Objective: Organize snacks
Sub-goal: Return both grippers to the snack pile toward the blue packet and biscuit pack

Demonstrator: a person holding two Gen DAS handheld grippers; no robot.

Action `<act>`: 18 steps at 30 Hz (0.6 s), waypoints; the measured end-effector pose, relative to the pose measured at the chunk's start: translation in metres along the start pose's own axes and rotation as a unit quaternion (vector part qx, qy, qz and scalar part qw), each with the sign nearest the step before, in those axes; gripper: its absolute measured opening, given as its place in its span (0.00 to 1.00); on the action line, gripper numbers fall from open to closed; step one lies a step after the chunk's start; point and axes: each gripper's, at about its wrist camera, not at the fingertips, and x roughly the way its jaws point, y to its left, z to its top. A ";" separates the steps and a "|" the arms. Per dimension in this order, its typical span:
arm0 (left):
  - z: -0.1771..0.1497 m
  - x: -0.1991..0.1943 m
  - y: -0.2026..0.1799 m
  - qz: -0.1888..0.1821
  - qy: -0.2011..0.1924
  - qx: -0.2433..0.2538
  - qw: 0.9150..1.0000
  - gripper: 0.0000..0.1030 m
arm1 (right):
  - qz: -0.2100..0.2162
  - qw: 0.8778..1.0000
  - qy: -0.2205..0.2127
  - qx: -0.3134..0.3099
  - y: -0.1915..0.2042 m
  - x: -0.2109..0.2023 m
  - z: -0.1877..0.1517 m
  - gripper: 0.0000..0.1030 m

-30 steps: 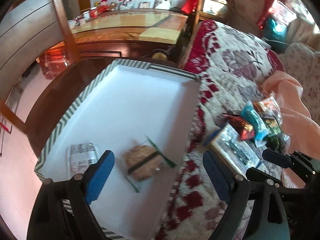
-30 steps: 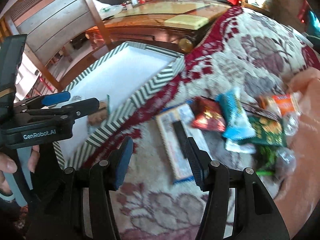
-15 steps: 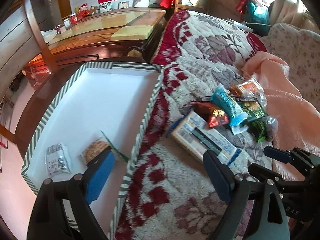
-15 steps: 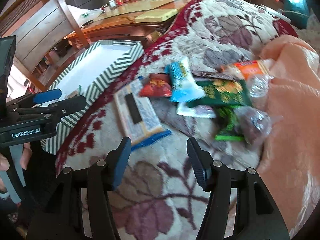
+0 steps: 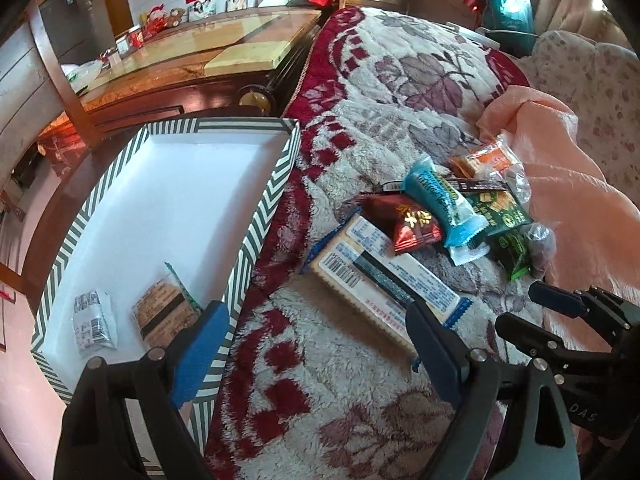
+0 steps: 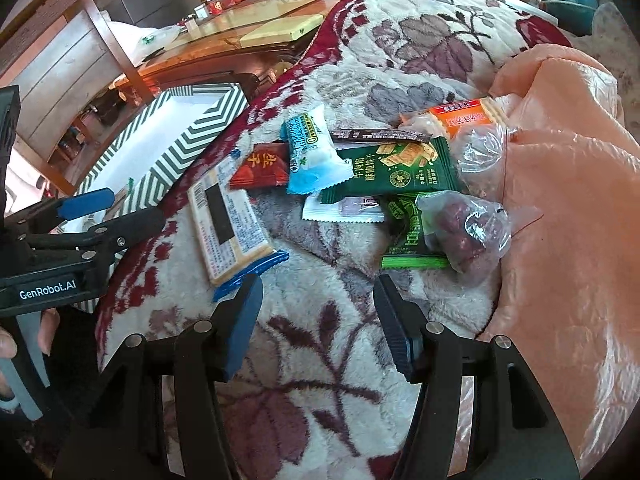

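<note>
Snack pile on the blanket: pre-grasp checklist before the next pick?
1. Right tool open, empty: ok.
2. Left tool open, empty: ok.
3. Long cracker pack nearest the right tool, top unobstructed at its near end: ok.
4. Red packet overlaps the pack's far end: not ok for a clean lift.
5. Striped box has free floor beside its two snacks: ok.
6. Pack's weight: cannot tell.

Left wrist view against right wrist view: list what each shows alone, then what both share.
Only the left wrist view: inside the striped box, a white packet and a brown cracker pack. Only the right wrist view: the white wrapper under the green biscuit pack. Both: the long cracker box, red packet, blue packet, and both open hand-held grippers, left and right.
</note>
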 end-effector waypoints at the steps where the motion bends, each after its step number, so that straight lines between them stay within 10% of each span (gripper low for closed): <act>1: 0.000 0.001 0.001 0.001 0.001 -0.002 1.000 0.89 | -0.002 1.000 0.002 -0.003 0.000 0.002 0.002 0.56; 18: 0.002 0.010 0.015 0.000 0.017 -0.024 1.000 0.89 | 0.010 0.999 0.033 -0.038 0.023 0.042 0.022 0.60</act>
